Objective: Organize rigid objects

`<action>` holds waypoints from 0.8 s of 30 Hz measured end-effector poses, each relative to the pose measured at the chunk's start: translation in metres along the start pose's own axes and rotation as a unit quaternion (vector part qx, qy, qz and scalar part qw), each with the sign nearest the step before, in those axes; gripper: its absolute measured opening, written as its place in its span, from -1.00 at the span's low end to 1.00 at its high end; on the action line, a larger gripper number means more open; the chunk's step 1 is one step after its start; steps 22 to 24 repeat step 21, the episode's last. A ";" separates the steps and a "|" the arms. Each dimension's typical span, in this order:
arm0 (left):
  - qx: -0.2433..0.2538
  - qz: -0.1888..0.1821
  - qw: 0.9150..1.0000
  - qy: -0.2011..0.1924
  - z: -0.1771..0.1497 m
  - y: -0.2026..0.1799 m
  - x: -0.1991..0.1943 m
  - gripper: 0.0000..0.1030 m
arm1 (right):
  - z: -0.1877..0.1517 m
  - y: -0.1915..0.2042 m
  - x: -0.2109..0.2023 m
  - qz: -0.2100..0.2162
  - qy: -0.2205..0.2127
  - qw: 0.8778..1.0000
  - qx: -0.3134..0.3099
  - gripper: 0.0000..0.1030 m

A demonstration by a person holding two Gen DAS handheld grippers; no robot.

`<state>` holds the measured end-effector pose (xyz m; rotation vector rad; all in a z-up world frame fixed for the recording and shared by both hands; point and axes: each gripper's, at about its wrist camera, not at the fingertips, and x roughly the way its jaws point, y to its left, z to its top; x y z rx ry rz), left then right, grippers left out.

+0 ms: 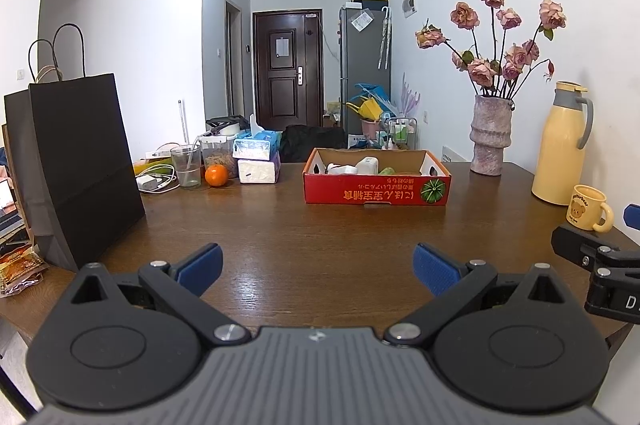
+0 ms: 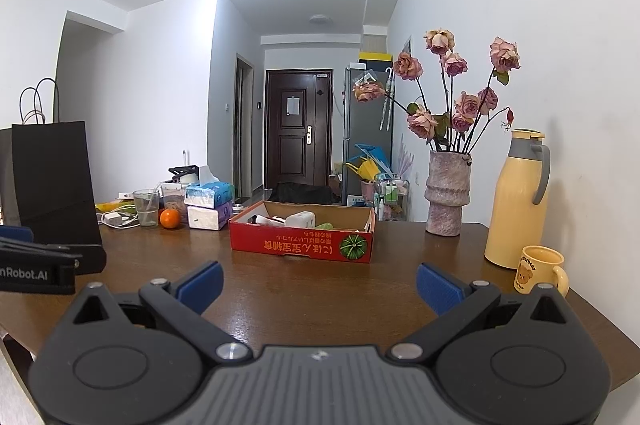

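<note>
A red cardboard box (image 1: 376,191) (image 2: 300,245) stands on the brown table, holding white items and a green one. An orange (image 1: 216,175) (image 2: 169,218) lies at the back left beside a glass (image 1: 186,165) (image 2: 146,207). A yellow bear mug (image 1: 590,209) (image 2: 540,269) and a yellow thermos (image 1: 560,145) (image 2: 516,201) stand at the right. My left gripper (image 1: 318,267) is open and empty above the near table. My right gripper (image 2: 319,283) is open and empty too, to the right of the left one.
A black paper bag (image 1: 76,165) (image 2: 52,181) stands at the left edge. Tissue packs (image 1: 258,157) (image 2: 208,205), a food jar, and a charger with cables sit at the back left. A vase of dried roses (image 1: 490,137) (image 2: 446,199) stands at the back right.
</note>
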<state>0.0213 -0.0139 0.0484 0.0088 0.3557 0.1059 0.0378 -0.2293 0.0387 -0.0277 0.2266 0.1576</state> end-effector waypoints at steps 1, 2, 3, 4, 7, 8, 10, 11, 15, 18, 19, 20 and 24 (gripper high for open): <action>0.000 0.000 1.000 0.000 0.000 0.000 0.000 1.00 | 0.000 0.000 0.000 0.000 0.000 1.000 0.000 1.00; 0.000 0.000 1.000 0.000 0.000 0.000 0.000 1.00 | 0.000 0.000 0.000 0.000 0.000 1.000 0.000 1.00; 0.000 0.000 1.000 0.001 -0.001 0.000 0.001 1.00 | 0.000 0.000 0.001 0.001 0.001 1.000 -0.001 1.00; 0.000 0.000 1.000 0.001 -0.001 0.000 0.001 1.00 | -0.001 0.000 0.001 0.000 0.002 1.000 -0.002 1.00; 0.000 0.000 1.000 0.003 -0.002 0.000 0.003 1.00 | -0.002 0.001 0.002 0.000 0.004 1.000 -0.002 1.00; -0.001 -0.001 1.000 0.004 -0.002 0.000 0.004 1.00 | -0.002 0.001 0.002 0.000 0.004 1.000 -0.002 1.00; 0.000 0.000 1.000 0.003 -0.002 0.000 0.004 1.00 | -0.002 0.001 0.003 0.000 0.005 1.000 -0.002 1.00; 0.000 0.000 1.000 0.003 -0.001 0.000 0.004 1.00 | -0.002 0.000 0.004 0.000 0.005 1.000 -0.002 1.00; 0.000 -0.001 1.000 0.003 -0.003 0.001 0.005 1.00 | -0.002 0.001 0.006 0.000 0.007 1.000 -0.002 1.00; -0.001 -0.003 1.000 0.006 -0.004 0.002 0.008 1.00 | -0.003 0.001 0.008 0.000 0.008 1.000 -0.002 1.00; -0.002 -0.005 1.000 0.008 -0.004 0.002 0.009 1.00 | -0.004 0.001 0.009 0.000 0.009 1.000 -0.002 1.00; -0.003 -0.007 1.000 0.010 -0.004 0.002 0.010 1.00 | -0.004 0.000 0.010 0.000 0.010 1.000 -0.002 1.00; -0.004 -0.008 1.000 0.012 -0.004 0.003 0.012 1.00 | -0.005 0.000 0.012 0.001 0.012 1.000 -0.002 1.00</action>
